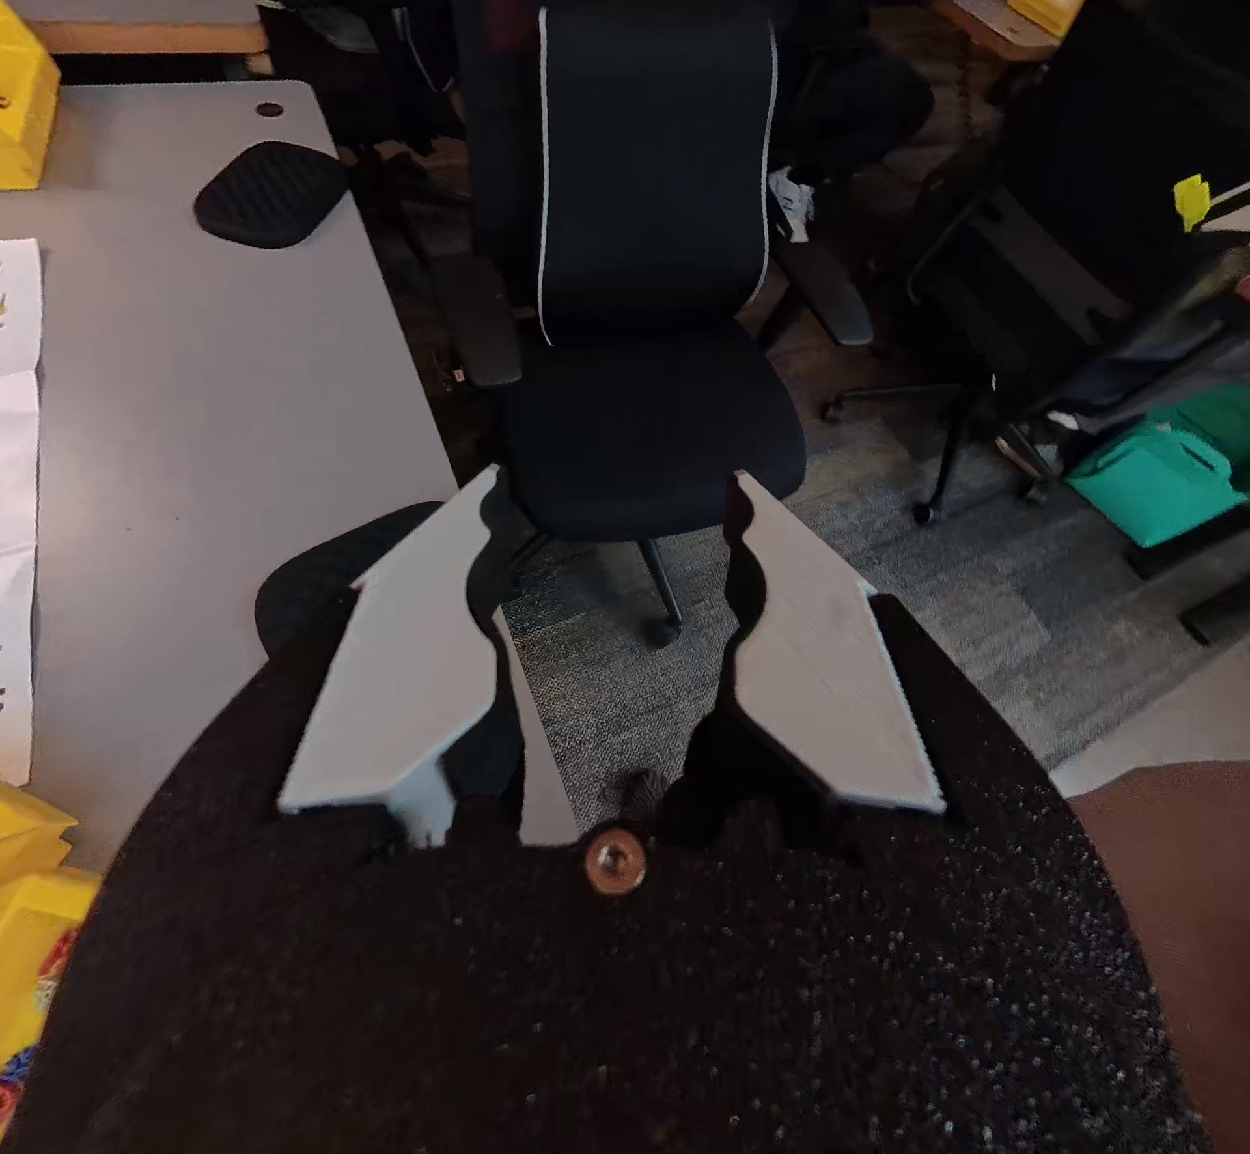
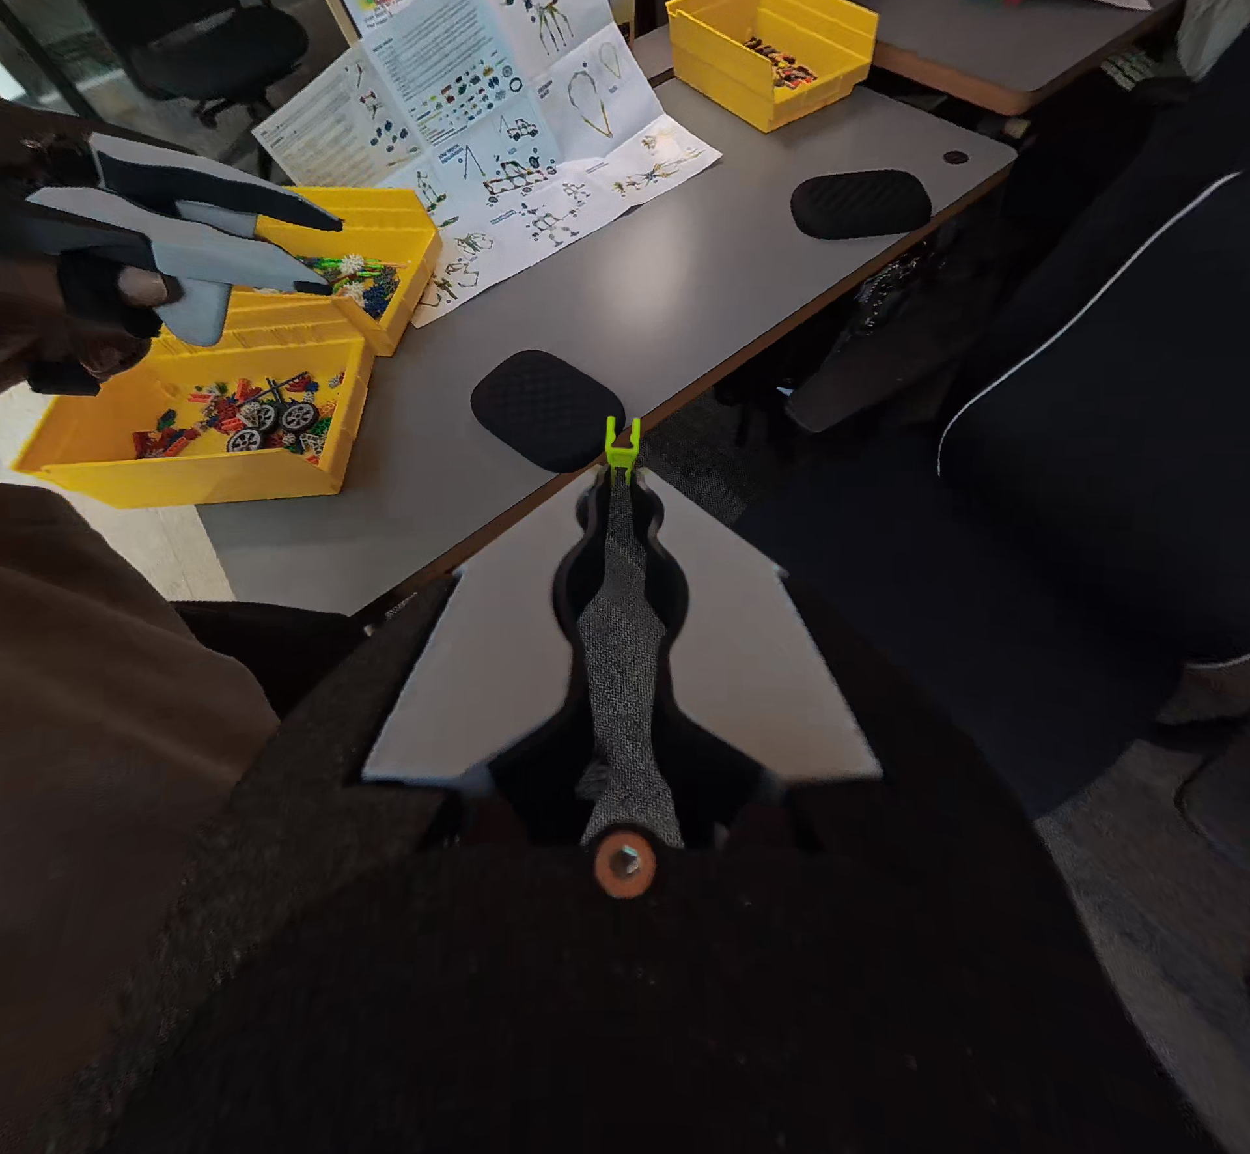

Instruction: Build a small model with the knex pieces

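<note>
My right gripper [image 2: 621, 477] is shut on a small lime-green plastic connector piece [image 2: 622, 447], held at the fingertips over the near edge of the grey table [image 2: 676, 282], beside a black oval pad [image 2: 544, 410]. My left gripper [image 1: 617, 473] is open and empty, held off the table's right edge and pointing at a black office chair [image 1: 653, 282]. The left gripper also shows in the right wrist view [image 2: 325, 255], open, above a yellow bin of mixed pieces [image 2: 379, 269].
A yellow bin with wheels and small parts [image 2: 203, 438] sits at the table's near left. Unfolded instruction sheets [image 2: 487, 127] lie mid-table. Another yellow bin [image 2: 771, 46] and a second black pad [image 2: 860, 203] are farther back. Chairs stand to the right. Some 25 centimetres of space lies between my two pairs of fingers.
</note>
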The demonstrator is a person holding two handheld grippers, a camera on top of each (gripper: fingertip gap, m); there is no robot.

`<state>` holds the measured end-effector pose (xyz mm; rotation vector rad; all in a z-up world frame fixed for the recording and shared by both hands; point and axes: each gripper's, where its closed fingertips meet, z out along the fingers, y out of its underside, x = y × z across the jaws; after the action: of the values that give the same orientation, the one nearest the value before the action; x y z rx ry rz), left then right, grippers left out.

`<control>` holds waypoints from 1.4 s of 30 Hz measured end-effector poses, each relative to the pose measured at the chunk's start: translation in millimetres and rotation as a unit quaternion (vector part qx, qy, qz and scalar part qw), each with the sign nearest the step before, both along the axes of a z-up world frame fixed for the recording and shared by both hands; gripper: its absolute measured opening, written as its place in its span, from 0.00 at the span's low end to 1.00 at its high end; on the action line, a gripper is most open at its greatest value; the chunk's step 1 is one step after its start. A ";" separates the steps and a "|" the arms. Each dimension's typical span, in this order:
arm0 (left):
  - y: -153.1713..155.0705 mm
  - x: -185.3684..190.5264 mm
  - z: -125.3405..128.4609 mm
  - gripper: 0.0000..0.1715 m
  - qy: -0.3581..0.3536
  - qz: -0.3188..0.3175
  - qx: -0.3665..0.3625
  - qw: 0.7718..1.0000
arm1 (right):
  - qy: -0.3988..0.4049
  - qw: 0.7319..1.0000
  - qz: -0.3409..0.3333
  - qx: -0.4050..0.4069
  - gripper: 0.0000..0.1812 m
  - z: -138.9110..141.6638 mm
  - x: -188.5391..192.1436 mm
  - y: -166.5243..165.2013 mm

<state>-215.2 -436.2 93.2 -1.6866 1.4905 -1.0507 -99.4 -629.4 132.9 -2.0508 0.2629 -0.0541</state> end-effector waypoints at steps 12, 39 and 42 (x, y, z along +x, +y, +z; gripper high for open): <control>150.4 -27.2 -13.7 0.37 -0.062 0.410 -0.054 0.909 | -0.013 0.895 0.446 0.017 0.02 -8.6 14.1 313.2; -504.3 24.6 -101.6 0.32 0.015 0.998 -0.014 -0.053 | 0.038 0.226 0.973 0.035 0.02 -107.9 -245.8 -44.0; -535.3 40.9 -151.4 0.32 0.025 0.997 0.002 -0.066 | 0.025 0.211 0.976 0.049 0.02 -157.2 -227.7 -57.6</control>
<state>-174.3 -971.5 -58.2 -1.3722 -1.7221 0.9409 -327.1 -687.0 -24.3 -0.7441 -2.2606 1.4804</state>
